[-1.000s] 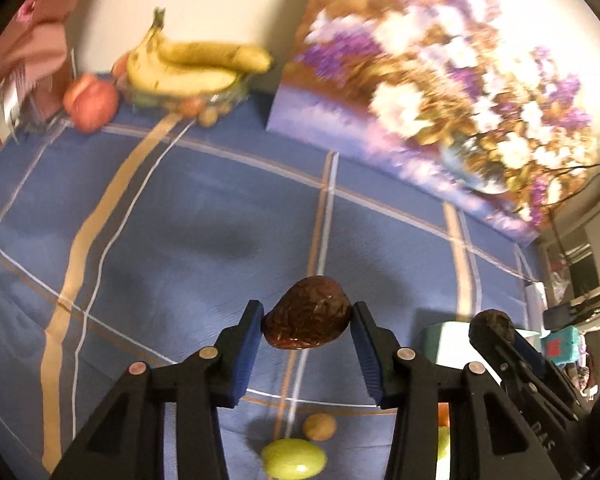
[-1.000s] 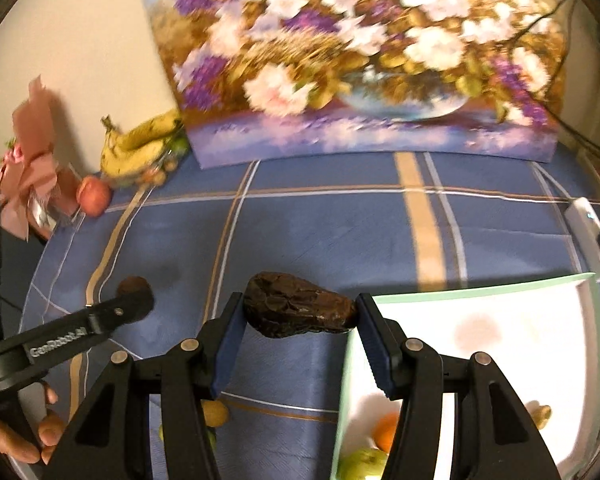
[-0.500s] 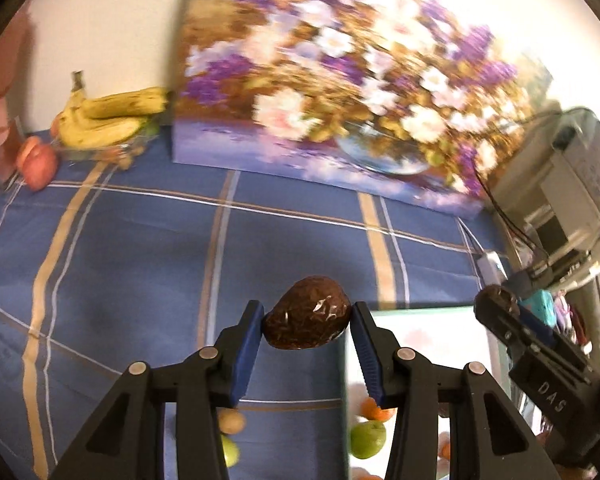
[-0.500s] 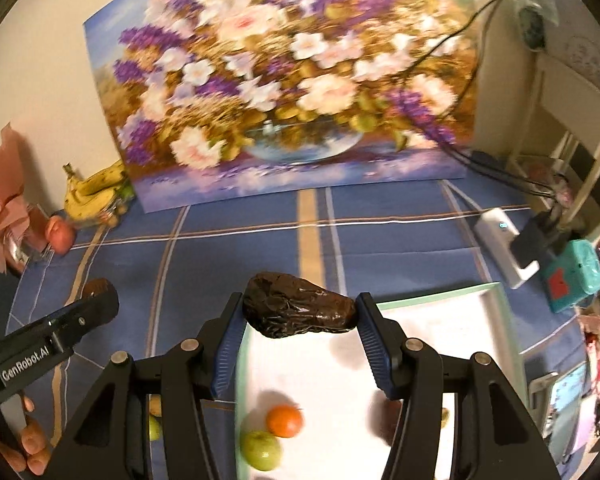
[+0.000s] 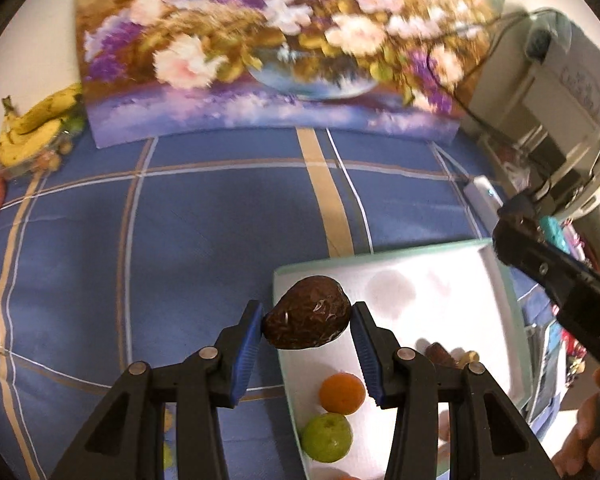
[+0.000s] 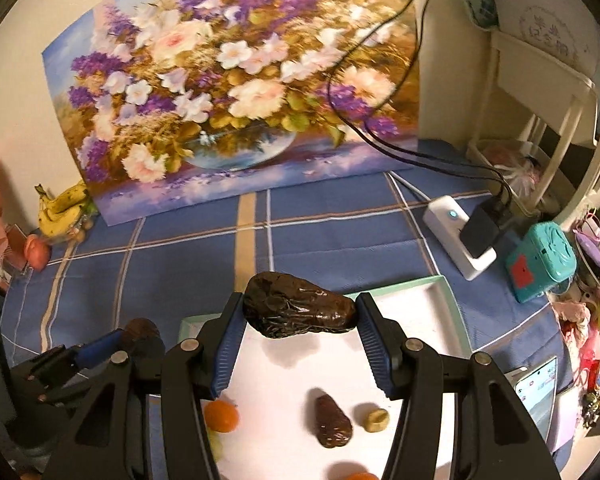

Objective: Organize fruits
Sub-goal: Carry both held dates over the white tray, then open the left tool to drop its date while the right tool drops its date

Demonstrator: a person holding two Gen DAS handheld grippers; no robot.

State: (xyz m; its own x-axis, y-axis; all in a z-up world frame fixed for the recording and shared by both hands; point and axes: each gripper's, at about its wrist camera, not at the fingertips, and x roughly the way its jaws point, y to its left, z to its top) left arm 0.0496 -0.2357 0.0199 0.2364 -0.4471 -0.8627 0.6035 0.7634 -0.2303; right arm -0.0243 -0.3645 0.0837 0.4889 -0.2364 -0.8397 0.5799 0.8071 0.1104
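We held a dark wrinkled fruit (image 5: 306, 313) pinched in the left gripper (image 5: 306, 334), another (image 6: 298, 311) in the right gripper (image 6: 298, 344), above the tray (image 6: 432, 322); probably soft, glossy-slick, so gripped across their middles.

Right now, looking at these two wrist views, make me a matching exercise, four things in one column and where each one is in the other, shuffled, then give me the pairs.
Things:
1. round dark brown fruit
2. long dark brown fruit
3. green fruit
4. bananas

Places:
A. lying on the white tray
B. between the fingers of the right gripper
C. at the far left by the wall
D. between the fingers of the left gripper

Pairs: 1-D, 2-B, 3-A, 4-C
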